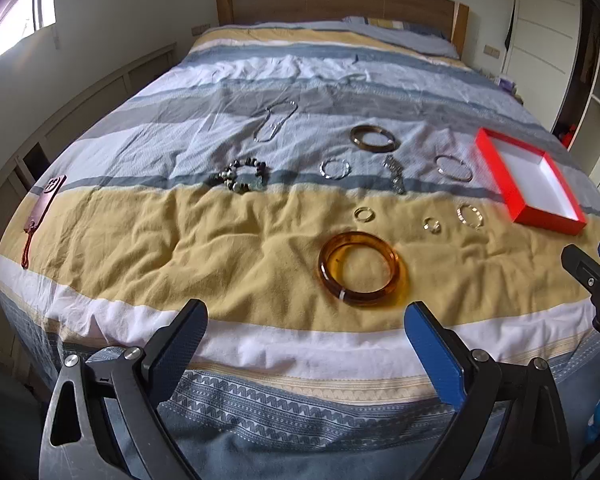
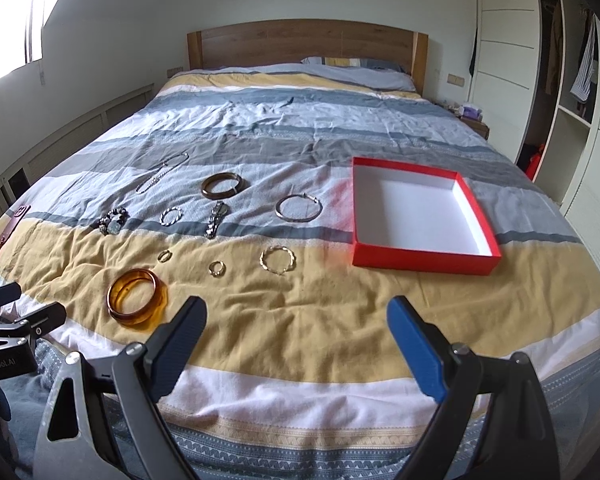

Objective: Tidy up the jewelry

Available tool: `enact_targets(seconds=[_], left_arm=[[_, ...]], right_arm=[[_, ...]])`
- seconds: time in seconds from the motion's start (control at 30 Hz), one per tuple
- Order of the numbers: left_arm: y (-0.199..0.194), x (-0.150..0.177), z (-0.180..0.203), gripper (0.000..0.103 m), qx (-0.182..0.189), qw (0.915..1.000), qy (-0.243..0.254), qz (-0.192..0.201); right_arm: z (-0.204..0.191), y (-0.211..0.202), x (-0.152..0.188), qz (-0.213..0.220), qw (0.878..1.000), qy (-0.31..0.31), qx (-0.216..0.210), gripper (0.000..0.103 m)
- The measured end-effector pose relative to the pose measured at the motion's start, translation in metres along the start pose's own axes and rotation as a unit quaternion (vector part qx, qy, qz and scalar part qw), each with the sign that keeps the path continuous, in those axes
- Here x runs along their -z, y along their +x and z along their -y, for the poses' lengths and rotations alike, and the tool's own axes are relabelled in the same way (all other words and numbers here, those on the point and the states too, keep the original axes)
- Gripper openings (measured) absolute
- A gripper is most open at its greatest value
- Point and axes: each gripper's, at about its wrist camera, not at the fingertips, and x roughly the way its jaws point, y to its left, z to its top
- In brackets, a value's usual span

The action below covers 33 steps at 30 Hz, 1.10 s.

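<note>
I read "GenRobot.AI" on my left gripper [image 2: 24, 316]; both it and my right gripper [image 2: 296, 332] gape wide, holding nothing. Ahead of me the amber bangle [image 1: 359, 268] lies nearest on the striped bedspread [image 2: 300, 300], the empty red box [image 2: 420, 216] front-right, a wooden headboard [image 2: 300, 42] beyond.

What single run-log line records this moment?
stage: start | left gripper: open, empty | right gripper: open, empty | box: empty, on bed | jewelry: all on bedspread | nearest: amber bangle
</note>
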Motion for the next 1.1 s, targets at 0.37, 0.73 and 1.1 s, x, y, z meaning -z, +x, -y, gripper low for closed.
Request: enact_targets(seconds=[0.37,0.73,1.1], left_arm=[[0.047,-0.015,-0.010,0.076,0.000,0.9985,-0.008,-0.055],[0.095,-0.031,-0.011,0.028,0.067,0.9943,-0.007,-0.083],[0.124,-0.035,-0.006,0.021,0.115,0.9883,-0.004,-0.100]], right_arm=[[-0.001,0.044,-0.006,-0.031,0.998,-0.003,-0.052,0.090],[-0.034,0.101,-0.016,-0.072,0.987,-0.013,-0.140,0.068],[-0.053,0.159,-0.017,-0.112,0.978,0.003,-0.174,0.044]])
